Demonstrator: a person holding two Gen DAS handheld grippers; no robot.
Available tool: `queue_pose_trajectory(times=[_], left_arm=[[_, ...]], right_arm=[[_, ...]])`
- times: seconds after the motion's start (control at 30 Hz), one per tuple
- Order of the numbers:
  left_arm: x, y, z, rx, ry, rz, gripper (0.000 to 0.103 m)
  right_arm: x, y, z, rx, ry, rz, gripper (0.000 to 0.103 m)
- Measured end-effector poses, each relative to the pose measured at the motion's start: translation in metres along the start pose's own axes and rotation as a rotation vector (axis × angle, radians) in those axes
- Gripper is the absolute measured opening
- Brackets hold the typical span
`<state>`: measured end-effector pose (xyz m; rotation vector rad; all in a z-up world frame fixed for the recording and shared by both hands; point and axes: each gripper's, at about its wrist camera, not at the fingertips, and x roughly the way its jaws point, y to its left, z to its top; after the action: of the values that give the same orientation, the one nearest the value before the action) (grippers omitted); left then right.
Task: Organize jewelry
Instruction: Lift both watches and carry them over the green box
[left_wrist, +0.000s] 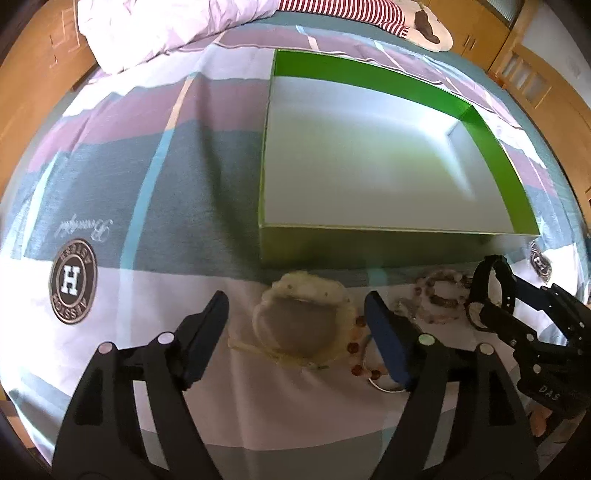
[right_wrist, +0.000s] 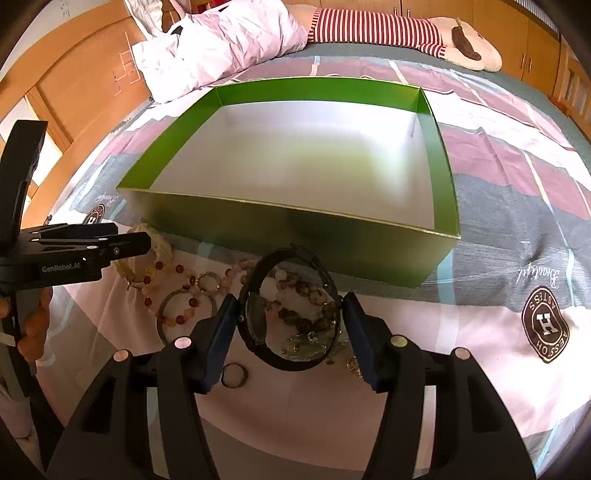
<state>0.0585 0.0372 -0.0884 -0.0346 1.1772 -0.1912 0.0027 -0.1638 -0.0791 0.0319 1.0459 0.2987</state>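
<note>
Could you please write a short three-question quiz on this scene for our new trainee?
1. True or false: the green box already holds jewelry.
2. What lies between the fingers of the right gripper? A) a black watch B) a ring C) a pillow
3. What pale piece lies between the fingers of the left gripper?

Key: 1. False, the box shows only a bare floor. 2. A, the watch. 3. A cream fluffy scrunchie; neither gripper is closed on anything.
</note>
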Motion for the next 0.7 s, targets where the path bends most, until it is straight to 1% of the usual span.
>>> queue_pose_trajectory(times=[0.03, 0.2, 0.3, 0.37, 0.53, 0.6, 0.67, 0.7], left_arm=[[0.001, -0.003, -0.001, 0.006, 0.007, -0.003, 0.084], [0.015, -0.019, -0.008, 0.081, 0.046, 0.044, 0.086], [0.026, -0.017, -0.009, 0.068, 0.071, 0.065, 0.086], [0.029, -0.013, -0.006, 0.033, 0.077, 0.05, 0.086], [0.029, 0.003, 0.003, -0.086, 0.071, -0.052, 0.088], [0.032, 0.007, 0.003, -0.11, 0.076, -0.058, 0.088], [0.034, 0.008, 0.002, -0.107, 0.082, -0.035, 0.078], [0.033, 0.007, 0.002, -0.098, 0.078, -0.01, 0.068]], right_arm=[[-0.002, -0.003, -0.002, -0.001, 0.0, 0.001, 0.061], [-0.003, -0.002, -0.006, -0.018, 0.012, 0.002, 0.061], [-0.001, -0.001, -0.007, -0.024, 0.016, 0.001, 0.061], [-0.001, -0.001, -0.008, -0.025, 0.017, 0.0, 0.062], [-0.001, -0.001, -0.008, -0.025, 0.017, 0.0, 0.062], [-0.001, -0.001, -0.007, -0.025, 0.018, 0.0, 0.062], [0.001, -0.001, -0.008, -0.028, 0.02, -0.003, 0.062], [0.001, 0.0, -0.008, -0.028, 0.021, -0.005, 0.062]])
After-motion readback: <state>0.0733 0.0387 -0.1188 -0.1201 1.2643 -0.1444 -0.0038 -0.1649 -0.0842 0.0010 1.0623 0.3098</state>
